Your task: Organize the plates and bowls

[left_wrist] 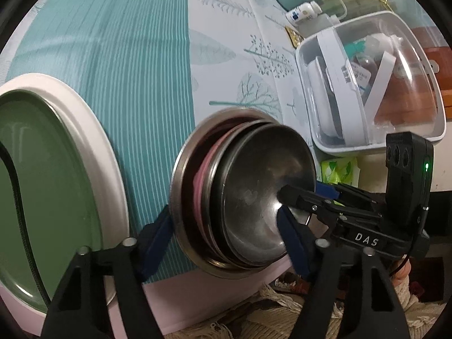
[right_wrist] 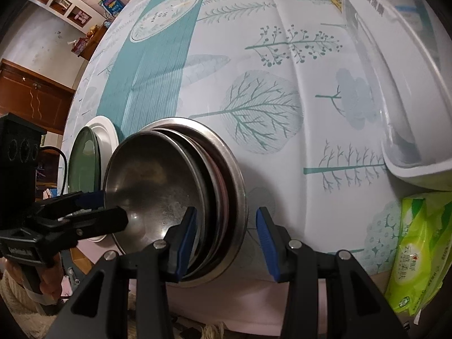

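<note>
Bowls of steel, nested into one stack (left_wrist: 243,197), sit at the near edge of the tabletop (left_wrist: 158,65), which is covered by a cloth with a teal striped band and printed trees. The innermost bowl (right_wrist: 152,186) is tilted inside the others, and a pink rim shows between two of them. The left hand-held gripper (left_wrist: 223,240) straddles the near side of the stack, one blue pad outside the widest bowl's wall and the other down inside the innermost bowl; its jaws are parted, and whether the pads press on the metal cannot be told. The right hand-held gripper (right_wrist: 226,243) likewise straddles the stack's rim, its left pad inside the bowls and its right pad clear of the outer wall with cloth visible between, so it is released. Beside the stack lies a green plate (left_wrist: 42,186) resting on a white plate (left_wrist: 93,152). A clear-lidded storage box (left_wrist: 373,84) and a green wipes packet (right_wrist: 418,254) stand on the stack's other side.
</note>
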`<act>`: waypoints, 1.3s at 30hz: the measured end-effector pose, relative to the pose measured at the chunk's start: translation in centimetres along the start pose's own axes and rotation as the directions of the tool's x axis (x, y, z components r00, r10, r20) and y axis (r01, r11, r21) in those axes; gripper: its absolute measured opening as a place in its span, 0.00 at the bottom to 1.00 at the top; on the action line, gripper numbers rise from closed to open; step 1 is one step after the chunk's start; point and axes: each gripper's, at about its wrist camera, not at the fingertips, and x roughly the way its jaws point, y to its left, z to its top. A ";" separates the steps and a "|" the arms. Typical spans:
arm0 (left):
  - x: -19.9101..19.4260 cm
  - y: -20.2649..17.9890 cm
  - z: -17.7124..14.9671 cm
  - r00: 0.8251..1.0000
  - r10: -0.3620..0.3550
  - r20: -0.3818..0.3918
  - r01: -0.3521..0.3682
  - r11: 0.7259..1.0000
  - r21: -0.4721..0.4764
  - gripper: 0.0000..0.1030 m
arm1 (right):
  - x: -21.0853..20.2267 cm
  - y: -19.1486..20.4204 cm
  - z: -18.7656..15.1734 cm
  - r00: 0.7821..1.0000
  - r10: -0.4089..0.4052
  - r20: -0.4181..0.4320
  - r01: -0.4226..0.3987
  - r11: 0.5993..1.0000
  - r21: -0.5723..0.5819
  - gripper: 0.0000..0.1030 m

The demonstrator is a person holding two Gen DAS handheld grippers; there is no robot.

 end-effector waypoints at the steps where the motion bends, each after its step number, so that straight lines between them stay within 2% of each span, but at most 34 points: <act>1: 0.1 0.0 0.0 1.000 0.005 -0.006 -0.005 1.000 0.001 0.64 | 0.1 0.0 0.0 1.000 0.010 -0.006 -0.010 1.000 0.006 0.42; 4: 0.4 0.3 0.0 1.000 0.004 -0.020 -0.005 1.000 -0.013 0.59 | 0.4 -0.3 0.1 0.999 0.033 -0.026 -0.032 0.999 0.026 0.42; 9: 0.8 1.2 -0.1 0.999 -0.010 -0.051 0.007 0.999 -0.046 0.50 | 0.5 -0.6 0.1 0.996 0.075 -0.038 -0.073 0.996 0.053 0.31; 12: 1.2 1.5 -0.2 0.998 -0.001 -0.064 -0.002 0.998 -0.057 0.45 | 0.6 -0.5 0.1 0.998 0.058 -0.040 -0.056 0.997 0.048 0.27; 13: 1.2 1.6 -0.2 0.998 0.001 -0.063 -0.004 0.998 -0.058 0.45 | 0.6 -0.5 0.0 0.998 0.050 -0.038 -0.048 0.998 0.046 0.25; 19: 1.0 1.5 -0.5 0.997 0.036 -0.061 -0.040 0.997 -0.059 0.42 | 0.4 -0.5 -0.2 0.998 0.040 -0.039 -0.038 0.998 0.055 0.24; 24: 0.7 1.2 -0.6 0.998 0.034 -0.057 -0.038 0.996 -0.076 0.41 | 0.0 -0.2 -0.2 0.998 0.030 -0.048 -0.027 0.998 0.052 0.24; 29: -1.2 0.1 -1.2 0.999 0.040 -0.021 -0.041 0.997 -0.071 0.41 | -1.4 0.3 -0.4 0.999 0.032 -0.031 -0.031 0.999 0.044 0.24; 33: -4.1 -0.3 -2.0 0.998 0.052 0.041 -0.048 0.996 -0.076 0.41 | -3.3 1.7 -0.1 0.999 0.042 -0.001 -0.042 0.999 0.002 0.24; 39: -9.3 1.0 -4.5 0.984 0.096 0.149 -0.075 0.987 -0.140 0.41 | -4.8 5.9 0.8 0.996 0.090 0.025 -0.087 0.989 -0.116 0.24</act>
